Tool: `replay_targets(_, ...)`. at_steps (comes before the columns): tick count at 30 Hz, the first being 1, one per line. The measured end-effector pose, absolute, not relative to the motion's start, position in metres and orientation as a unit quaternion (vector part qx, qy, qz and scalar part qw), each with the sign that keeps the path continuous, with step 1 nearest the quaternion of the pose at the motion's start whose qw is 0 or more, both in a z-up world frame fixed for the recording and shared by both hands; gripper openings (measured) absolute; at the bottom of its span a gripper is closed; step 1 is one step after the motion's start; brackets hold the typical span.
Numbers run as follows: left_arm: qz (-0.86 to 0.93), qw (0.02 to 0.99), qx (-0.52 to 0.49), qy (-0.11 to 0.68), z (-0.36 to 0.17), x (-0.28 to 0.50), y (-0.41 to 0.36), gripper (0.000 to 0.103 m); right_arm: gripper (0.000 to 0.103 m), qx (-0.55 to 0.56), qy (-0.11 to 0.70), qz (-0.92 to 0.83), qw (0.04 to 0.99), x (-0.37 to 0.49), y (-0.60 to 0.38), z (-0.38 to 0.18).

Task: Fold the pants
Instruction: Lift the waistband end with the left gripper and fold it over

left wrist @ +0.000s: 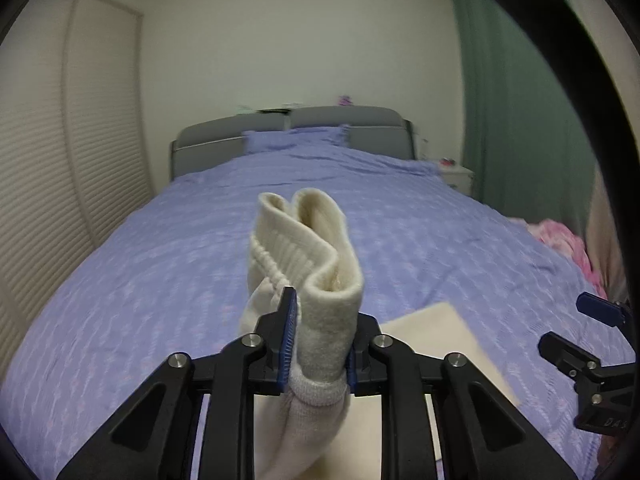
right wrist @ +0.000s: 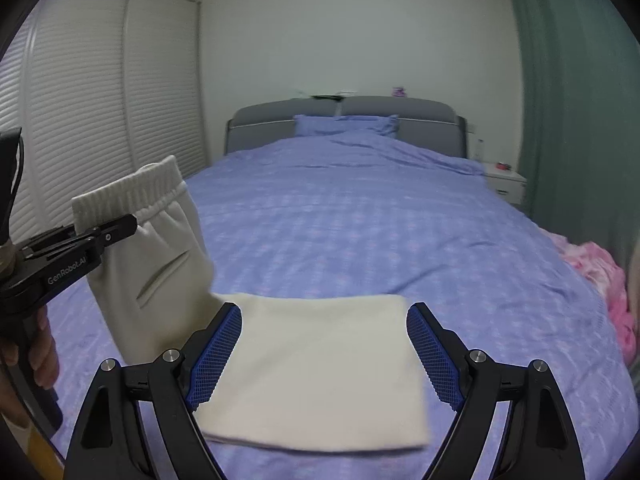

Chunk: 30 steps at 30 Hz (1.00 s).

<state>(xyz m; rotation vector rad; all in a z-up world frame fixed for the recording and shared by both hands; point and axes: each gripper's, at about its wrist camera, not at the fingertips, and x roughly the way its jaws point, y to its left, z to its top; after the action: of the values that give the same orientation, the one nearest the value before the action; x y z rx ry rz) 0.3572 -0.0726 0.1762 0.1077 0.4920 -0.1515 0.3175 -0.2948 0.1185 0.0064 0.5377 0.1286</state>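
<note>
The pants [right wrist: 316, 364] are cream white knit with a ribbed elastic waistband [left wrist: 304, 256]. My left gripper [left wrist: 320, 344] is shut on the bunched waistband and holds it up above the bed. In the right wrist view it [right wrist: 116, 228] is at the left, with the waistband [right wrist: 132, 192] and a slit pocket hanging below. The rest of the pants lies flat as a folded rectangle on the bed. My right gripper [right wrist: 324, 356] is open and empty, hovering over that flat part. It also shows at the right edge of the left wrist view [left wrist: 576, 328].
The bed [right wrist: 360, 220] has a lilac patterned cover, pillows [right wrist: 344, 126] and a grey headboard [right wrist: 344, 114]. A pink garment [right wrist: 596, 268] lies at the bed's right edge. White louvred wardrobe doors [right wrist: 100, 100] stand left, a green curtain [right wrist: 568, 80] and white nightstand [right wrist: 504, 184] right.
</note>
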Motion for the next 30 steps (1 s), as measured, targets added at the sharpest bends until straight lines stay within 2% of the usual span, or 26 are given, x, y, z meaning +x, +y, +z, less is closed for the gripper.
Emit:
replay_targets(8,-0.137,0.934,0.097,0.314,0.097,0.379,-0.189,0.017,0.086,0.043,0.317,0.006,0.947,0.334,-0.384,0.063)
replay_targets(18,-0.181,0.895,0.123,0.388,0.018,0.395,-0.239,0.02,0.086,0.079,0.375,-0.032,0.923,0.34,-0.441,-0.005)
replay_targets(21,-0.213,0.885,0.108,0.4,0.018,0.386,-0.234,0.052,0.086,0.078,0.385,-0.037,0.919,0.337,-0.442,-0.015)
replay_targets(22,-0.218,0.884,0.1,0.4,0.019,0.384,-0.231,0.069,0.086,0.077,0.384,-0.039,0.919,0.336,-0.441,-0.015)
replay_targets(23,-0.219,0.888,0.089,0.394,0.025,0.38,-0.227,0.077,0.086,0.075,0.381,-0.041,0.921,0.334,-0.44,-0.014)
replay_targets(27,-0.215,0.902,0.073,0.367,0.049,0.362,-0.198,0.077,0.086,0.069,0.364,-0.047,0.928,0.326,-0.433,-0.003)
replay_targets(30,-0.197,0.916,0.065,0.345,0.064,0.348,-0.158,0.082,0.086,0.071,0.347,-0.02,0.935,0.321,-0.422,0.012)
